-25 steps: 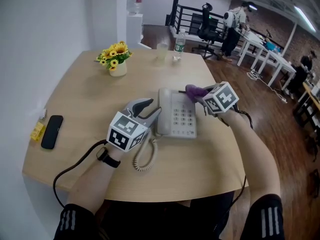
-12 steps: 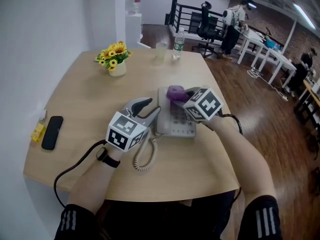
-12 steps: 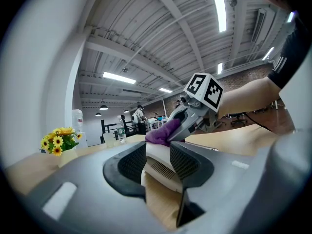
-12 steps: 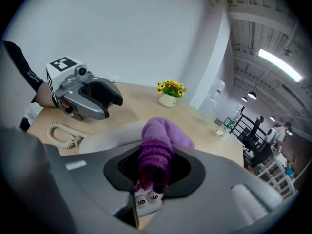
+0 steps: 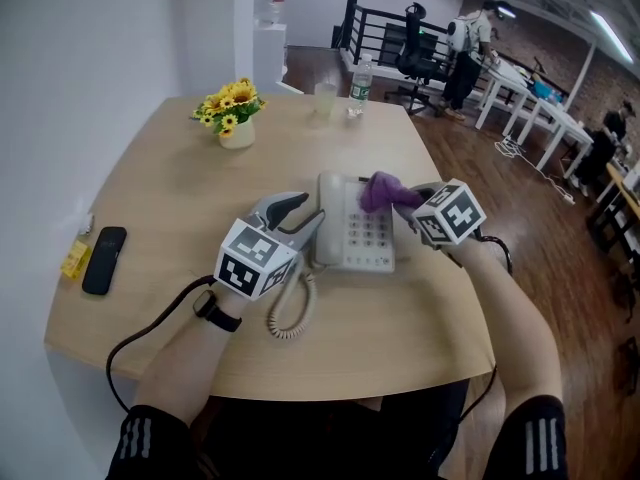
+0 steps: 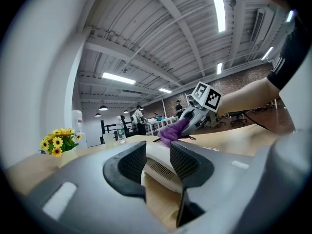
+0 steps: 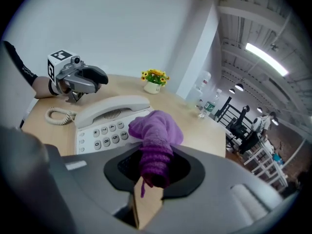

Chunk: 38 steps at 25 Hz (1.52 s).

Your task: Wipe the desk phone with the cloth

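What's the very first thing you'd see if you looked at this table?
The bright purple cloth stands out most. It is pinched in the right claw and hangs over the far right corner of the white desk phone in the middle of the table. Next come the left claw, open beside the handset, and the yellow flowers at the far left.

The left gripper [image 5: 305, 211] and the right gripper [image 5: 402, 200] are grey, with black bumpy pads [image 6: 134, 161] inside the jaws. Each one has a white cube [image 5: 256, 259] with black square marks. A thin black cable [image 5: 150, 333] comes off each one. The person wears a black wristband [image 5: 217, 315] and black sleeves [image 5: 150, 443] with white stripes.
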Each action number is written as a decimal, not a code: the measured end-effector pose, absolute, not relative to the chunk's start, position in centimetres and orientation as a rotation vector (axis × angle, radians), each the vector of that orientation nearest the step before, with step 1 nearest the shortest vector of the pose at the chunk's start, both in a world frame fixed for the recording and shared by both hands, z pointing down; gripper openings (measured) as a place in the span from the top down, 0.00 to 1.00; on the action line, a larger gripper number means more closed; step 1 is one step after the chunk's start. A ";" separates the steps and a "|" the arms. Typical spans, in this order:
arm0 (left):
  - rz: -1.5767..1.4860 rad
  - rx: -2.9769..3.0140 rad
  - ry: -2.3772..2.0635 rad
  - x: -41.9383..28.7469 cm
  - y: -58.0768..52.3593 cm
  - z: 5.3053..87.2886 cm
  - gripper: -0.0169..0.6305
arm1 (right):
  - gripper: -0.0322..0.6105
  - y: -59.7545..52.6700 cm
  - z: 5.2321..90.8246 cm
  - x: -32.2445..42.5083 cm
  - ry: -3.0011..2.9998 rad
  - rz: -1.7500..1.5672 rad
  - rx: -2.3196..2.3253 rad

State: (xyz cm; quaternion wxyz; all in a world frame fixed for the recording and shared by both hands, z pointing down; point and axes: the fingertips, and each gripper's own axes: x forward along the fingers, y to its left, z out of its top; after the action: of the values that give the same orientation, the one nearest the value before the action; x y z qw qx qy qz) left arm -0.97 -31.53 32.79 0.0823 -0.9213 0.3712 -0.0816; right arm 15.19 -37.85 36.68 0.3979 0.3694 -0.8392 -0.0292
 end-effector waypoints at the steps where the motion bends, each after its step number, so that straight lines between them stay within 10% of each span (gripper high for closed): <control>1: -0.245 -2.752 1.109 -1.0 -31.6 32.8 0.75 | 0.81 -37.7 36.1 15.4 -2.137 -0.080 0.946; 38: -0.256 -2.761 1.088 -0.4 -31.2 33.1 0.75 | 0.82 -30.6 38.5 7.3 -2.364 0.025 0.750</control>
State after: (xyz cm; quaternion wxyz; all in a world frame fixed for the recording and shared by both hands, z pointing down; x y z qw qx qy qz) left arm -0.42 -31.24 33.15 0.0813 -0.9238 0.3641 -0.0856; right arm 7.34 -30.64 38.47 0.3249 0.2860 -0.9014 0.0096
